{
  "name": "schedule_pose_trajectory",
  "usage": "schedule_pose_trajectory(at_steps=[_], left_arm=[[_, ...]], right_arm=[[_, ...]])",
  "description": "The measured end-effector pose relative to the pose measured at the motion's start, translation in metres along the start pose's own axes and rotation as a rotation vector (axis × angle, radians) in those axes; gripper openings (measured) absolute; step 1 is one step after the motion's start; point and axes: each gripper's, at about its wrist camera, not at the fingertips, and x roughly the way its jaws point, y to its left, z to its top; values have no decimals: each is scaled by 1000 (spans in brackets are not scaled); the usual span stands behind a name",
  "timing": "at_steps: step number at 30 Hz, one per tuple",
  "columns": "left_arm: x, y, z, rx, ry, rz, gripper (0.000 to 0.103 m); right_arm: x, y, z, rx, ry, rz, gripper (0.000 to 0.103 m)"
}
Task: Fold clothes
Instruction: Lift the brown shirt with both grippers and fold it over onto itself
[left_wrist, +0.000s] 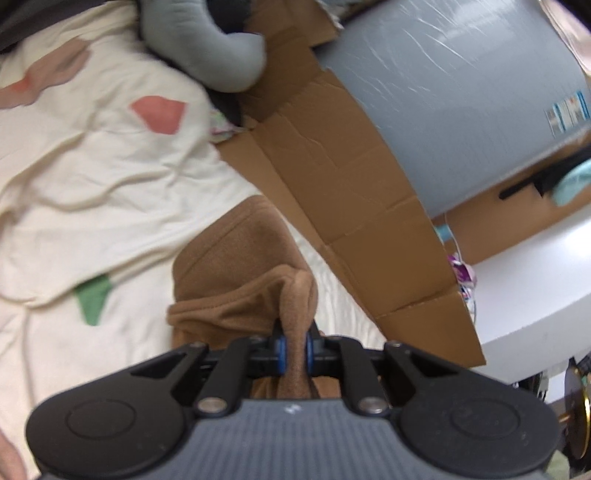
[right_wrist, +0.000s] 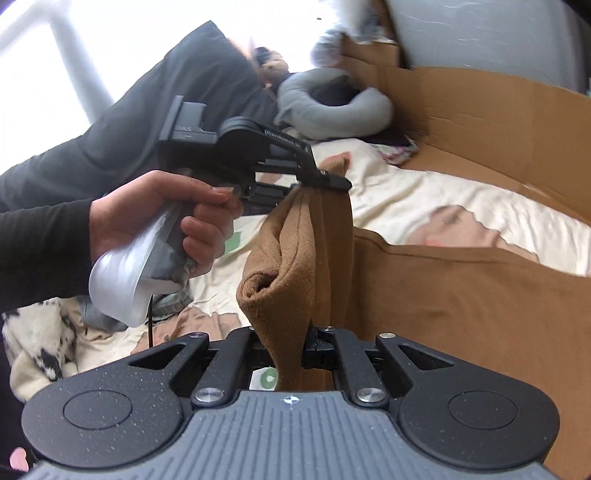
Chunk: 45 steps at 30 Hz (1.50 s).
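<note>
Right wrist view, nearest first: the right gripper (right_wrist: 295, 341) has its fingers drawn close together, pinching a hanging fold of the brown fleece garment (right_wrist: 461, 295). The cloth passes between the jaws and drops below them. From the pinch the garment rises in a bunched, rolled fold and also spreads wide to the right, draped over the cream bedsheet (right_wrist: 424, 192).

Further along, the upper end of that fold is clamped in the left gripper (right_wrist: 325, 181), seen side-on. Its fingers are pressed onto the fabric edge. A hand (right_wrist: 166, 218) in a dark sleeve wraps the left gripper's handle; the handle base is bound in pale tape. The garment is thus held off the bed between the two grippers, with its larger part lying on the sheet.

Left wrist view: the left gripper (left_wrist: 294, 349) pinches a thick ridge of the brown fleece between its blue-rimmed pads. The rest of the fleece falls away in front onto the sheet (left_wrist: 110, 184), which carries pink and green patches.

Beyond: a flattened cardboard sheet (left_wrist: 351, 206) runs along the bed's edge. A grey ring-shaped cushion (right_wrist: 332, 99) lies at the far end of the bed, beside a dark grey pillow (right_wrist: 166, 103). A grey plastic-wrapped surface (left_wrist: 461, 92) stands behind the cardboard. Image is blurred in places.
</note>
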Motion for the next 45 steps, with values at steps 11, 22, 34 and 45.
schedule_pose_trajectory(at_steps=[11, 22, 34, 45], left_arm=[[45, -58, -26, 70, 48, -25, 10], [100, -101, -66, 148, 123, -47, 10], [152, -129, -106, 217, 218, -42, 10], [190, -150, -137, 234, 237, 18, 10]], right_arm=[[-31, -54, -26, 190, -21, -54, 4], [-61, -103, -64, 350, -52, -130, 4], [-80, -146, -100, 440, -31, -188, 4], [-93, -179, -131, 539, -20, -231, 4]])
